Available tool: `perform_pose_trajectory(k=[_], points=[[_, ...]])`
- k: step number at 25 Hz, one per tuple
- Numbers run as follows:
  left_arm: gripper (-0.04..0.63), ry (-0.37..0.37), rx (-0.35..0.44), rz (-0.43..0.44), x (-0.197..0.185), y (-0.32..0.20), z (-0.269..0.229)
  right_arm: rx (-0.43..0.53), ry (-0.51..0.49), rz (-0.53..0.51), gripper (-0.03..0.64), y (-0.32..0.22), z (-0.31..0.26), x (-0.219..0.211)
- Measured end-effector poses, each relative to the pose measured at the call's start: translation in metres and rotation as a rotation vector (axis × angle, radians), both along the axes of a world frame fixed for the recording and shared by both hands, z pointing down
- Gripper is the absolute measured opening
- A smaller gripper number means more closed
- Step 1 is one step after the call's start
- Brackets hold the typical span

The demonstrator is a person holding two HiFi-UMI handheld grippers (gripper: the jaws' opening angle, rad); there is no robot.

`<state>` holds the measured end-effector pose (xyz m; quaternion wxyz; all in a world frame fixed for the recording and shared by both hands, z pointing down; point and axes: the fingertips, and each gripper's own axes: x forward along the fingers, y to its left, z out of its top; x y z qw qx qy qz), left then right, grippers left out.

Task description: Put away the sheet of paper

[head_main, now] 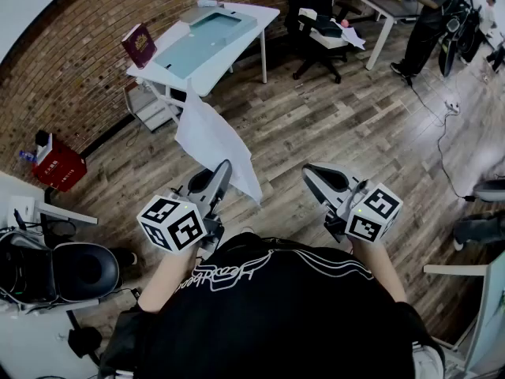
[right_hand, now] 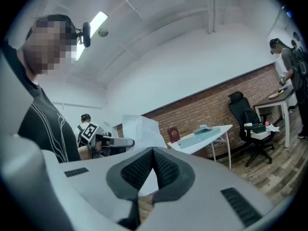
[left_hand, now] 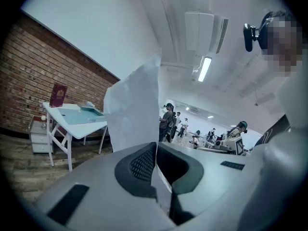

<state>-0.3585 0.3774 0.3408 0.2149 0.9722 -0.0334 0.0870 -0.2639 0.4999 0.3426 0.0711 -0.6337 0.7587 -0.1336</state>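
Observation:
The sheet of paper (head_main: 211,138) is white and creased. It hangs in the air over the wooden floor, and in the left gripper view the paper (left_hand: 134,107) stands up between the pads. My left gripper (head_main: 223,168) is shut on its lower edge, with the jaws (left_hand: 155,146) pressed together on the sheet. My right gripper (head_main: 309,170) is held level to the right of it, apart from the paper. Its jaws (right_hand: 153,150) are shut with nothing between them. In the right gripper view the paper (right_hand: 142,128) and the left gripper (right_hand: 113,142) show beyond the jaws.
A white table (head_main: 251,12) with a teal mat (head_main: 201,36) and a red book (head_main: 140,44) stands ahead by the brick wall. A drawer unit (head_main: 150,105) sits under it. A red box (head_main: 57,164) is at the left, an office chair (head_main: 319,34) and a person (head_main: 426,26) farther back.

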Motion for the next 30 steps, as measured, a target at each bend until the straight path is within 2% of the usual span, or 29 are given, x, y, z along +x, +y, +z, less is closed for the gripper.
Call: perform_pose_trajectory(k=[8, 15, 22, 30], points=[[0.031, -0.008, -0.011, 0.023, 0.010, -0.004, 0.009, -0.009, -0.038, 0.007, -0.002, -0.007, 0.015, 0.005], [0.031, -0.023, -0.037, 0.016, 0.029, -0.037, 0.021, -0.032, -0.041, 0.002, -0.002, -0.041, 0.025, 0.024], [0.031, -0.046, -0.062, 0.012, 0.060, -0.092, 0.034, -0.044, -0.086, 0.007, -0.002, -0.096, 0.035, 0.059], [0.031, -0.068, -0.097, 0.042, 0.120, -0.179, 0.041, -0.073, -0.136, 0.036, -0.002, -0.174, 0.040, 0.111]])
